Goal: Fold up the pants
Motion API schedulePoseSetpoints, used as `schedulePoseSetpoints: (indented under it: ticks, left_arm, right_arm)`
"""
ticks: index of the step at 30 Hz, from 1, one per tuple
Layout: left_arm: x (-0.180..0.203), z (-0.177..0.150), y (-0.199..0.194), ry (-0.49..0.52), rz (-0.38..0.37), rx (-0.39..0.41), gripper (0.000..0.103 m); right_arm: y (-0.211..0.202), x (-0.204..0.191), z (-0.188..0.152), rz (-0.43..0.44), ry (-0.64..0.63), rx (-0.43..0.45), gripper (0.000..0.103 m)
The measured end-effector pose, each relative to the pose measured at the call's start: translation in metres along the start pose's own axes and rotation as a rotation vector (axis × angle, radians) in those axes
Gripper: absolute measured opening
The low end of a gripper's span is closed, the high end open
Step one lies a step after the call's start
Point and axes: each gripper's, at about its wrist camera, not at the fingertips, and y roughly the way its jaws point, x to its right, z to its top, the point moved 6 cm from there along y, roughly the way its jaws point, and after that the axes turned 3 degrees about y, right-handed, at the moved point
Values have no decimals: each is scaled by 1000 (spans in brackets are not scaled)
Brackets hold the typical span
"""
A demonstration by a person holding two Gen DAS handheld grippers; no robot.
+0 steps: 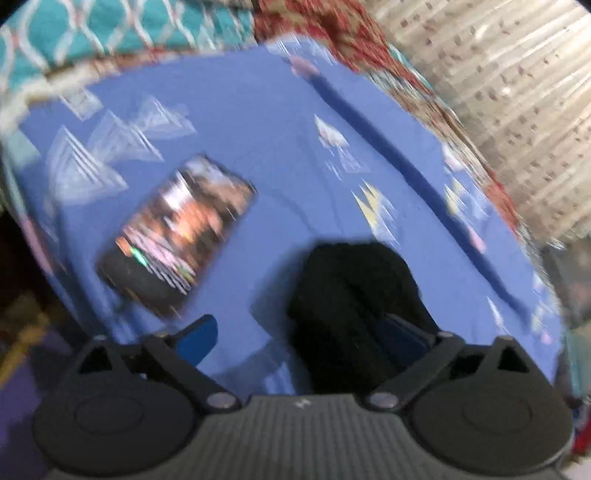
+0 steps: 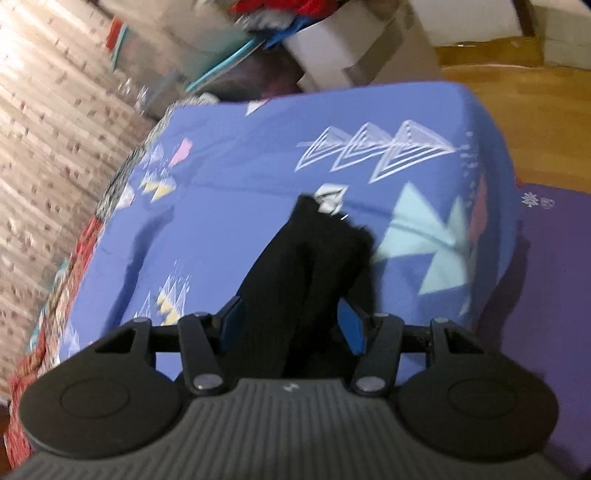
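Note:
The black pants (image 1: 354,302) hang bunched over the blue patterned bed sheet (image 1: 266,129). In the left wrist view my left gripper (image 1: 299,339) has its blue fingers wide apart; the pants drape against the right finger (image 1: 402,339) and the left finger (image 1: 197,338) is bare. In the right wrist view the pants (image 2: 306,266) run up between the blue fingers of my right gripper (image 2: 291,325), which is shut on them. A white tag (image 2: 330,197) shows at the pants' far end.
A phone with a lit screen (image 1: 177,236) lies on the sheet left of the pants. A patterned curtain (image 1: 517,110) and a red quilt (image 1: 332,29) border the bed. Boxes (image 2: 351,48), wooden floor (image 2: 517,74) and a purple mat (image 2: 546,277) lie beyond the bed's edge.

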Motion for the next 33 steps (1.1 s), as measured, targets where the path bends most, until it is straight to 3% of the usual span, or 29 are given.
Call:
schedulePoseSetpoints:
  ticks: [4,10,11,13,20,22,24,30,31,33]
  left_arm:
    - [16,-24,38,5,-42,-114,100]
    - [49,-40,66,10,-79,-157,102]
    - [52,-41,68,13,-72,-152,99]
    - [55,-38,69,25,-70,-156,66]
    - [39,-41,70,-55,-45,-177,41]
    - [38,-42,71,-48,-27,-176,30]
    - [37,-43,72,-52,-20,-177,27]
    - [28,-42,72,-90,-36,-191,25]
    - [26,-42,72,-95,-41,-193,25]
    - [23,-40,72,-110,-50,-196,24]
  right_arm:
    - [-1,22,6,7,86,26,59]
    - [3,43,2,43,107,-4,64]
    - [5,43,1,45,110,-6,64]
    - [9,44,3,45,109,-8,65]
    - [9,22,29,57,44,64,64]
    - [6,9,35,79,11,83,58]
    - [8,-4,34,79,-36,53,56]
    - [46,-9,25,-46,-52,-40,55]
    - [57,-8,24,-53,-31,-61,45]
    - [77,-7,27,-87,-36,-85,7]
